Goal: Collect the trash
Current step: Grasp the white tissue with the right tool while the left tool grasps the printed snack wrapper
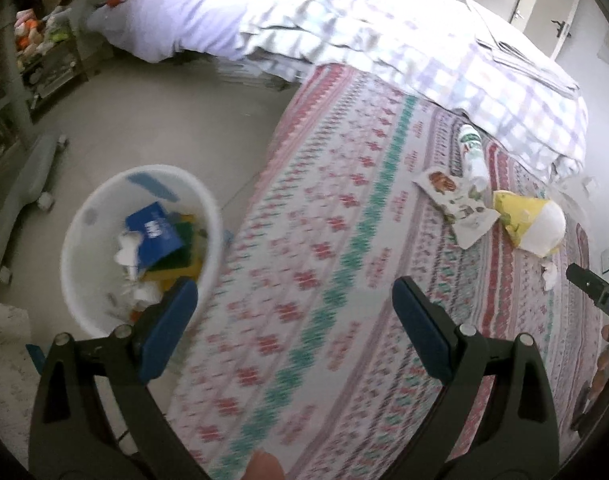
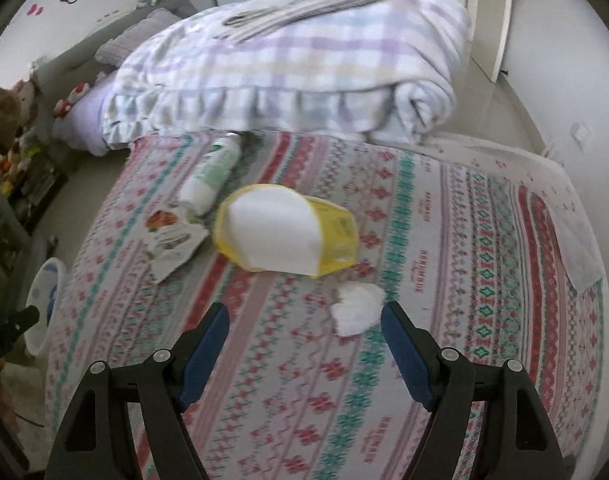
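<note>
While white bin [image 1: 104, 200] beside bed [image 2: 484, 240] already holds scraps, four items remain on bedspread: bottle [image 2: 212, 172], snack wrapper [image 2: 172, 236], yellow bag [image 2: 288, 232], crumpled tissue [image 2: 356, 308]. Left tool [image 1: 292, 304], right tool [image 2: 304, 328]: both spread, empty.

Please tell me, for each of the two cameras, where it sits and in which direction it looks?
Left wrist: on the left gripper, angled down over bed edge and floor; sees white bin; open fingers, a fingertip, right gripper's tip.
Right wrist: on the right gripper, angled down at the bed; open fingers near a white wad.
Shared: yellow bag, bottle, printed pouch, plaid blanket.
</note>
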`<state>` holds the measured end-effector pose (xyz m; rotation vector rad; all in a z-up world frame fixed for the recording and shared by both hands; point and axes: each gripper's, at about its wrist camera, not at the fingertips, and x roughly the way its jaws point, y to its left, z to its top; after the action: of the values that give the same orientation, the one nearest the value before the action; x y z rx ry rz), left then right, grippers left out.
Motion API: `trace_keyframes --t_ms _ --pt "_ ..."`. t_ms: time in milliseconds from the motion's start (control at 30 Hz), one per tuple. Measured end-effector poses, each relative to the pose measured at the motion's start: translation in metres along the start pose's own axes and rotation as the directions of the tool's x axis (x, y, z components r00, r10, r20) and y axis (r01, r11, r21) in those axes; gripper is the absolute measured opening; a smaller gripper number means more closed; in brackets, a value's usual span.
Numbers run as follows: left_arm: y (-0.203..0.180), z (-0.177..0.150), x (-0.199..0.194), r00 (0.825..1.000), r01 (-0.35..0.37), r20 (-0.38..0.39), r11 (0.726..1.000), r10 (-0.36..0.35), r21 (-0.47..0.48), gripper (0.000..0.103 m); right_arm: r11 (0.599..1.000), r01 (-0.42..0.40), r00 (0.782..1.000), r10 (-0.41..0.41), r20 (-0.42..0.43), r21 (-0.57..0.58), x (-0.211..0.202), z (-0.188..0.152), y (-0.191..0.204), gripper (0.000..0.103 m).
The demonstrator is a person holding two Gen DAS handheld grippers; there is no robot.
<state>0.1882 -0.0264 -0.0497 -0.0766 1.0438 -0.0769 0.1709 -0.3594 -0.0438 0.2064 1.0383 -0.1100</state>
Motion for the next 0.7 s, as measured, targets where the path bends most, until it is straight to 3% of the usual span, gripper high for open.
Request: trace_keyframes --t_ms 500,700 --pt "-0.083 0.014 0.044 0.996 0.080 0.023 0.994 -0.082 0.080 0.097 0.992 -0.003 0.996 0.014 -0.088 0.128 0.045 0.004 -0.043 0.078" --pt "-0.104 0.017 0.062 0.990 0.135 0.038 0.990 -0.137 0.051 0.097 0.992 0.000 0.994 0.014 -0.105 0.124 0.058 0.007 -0.038 0.059"
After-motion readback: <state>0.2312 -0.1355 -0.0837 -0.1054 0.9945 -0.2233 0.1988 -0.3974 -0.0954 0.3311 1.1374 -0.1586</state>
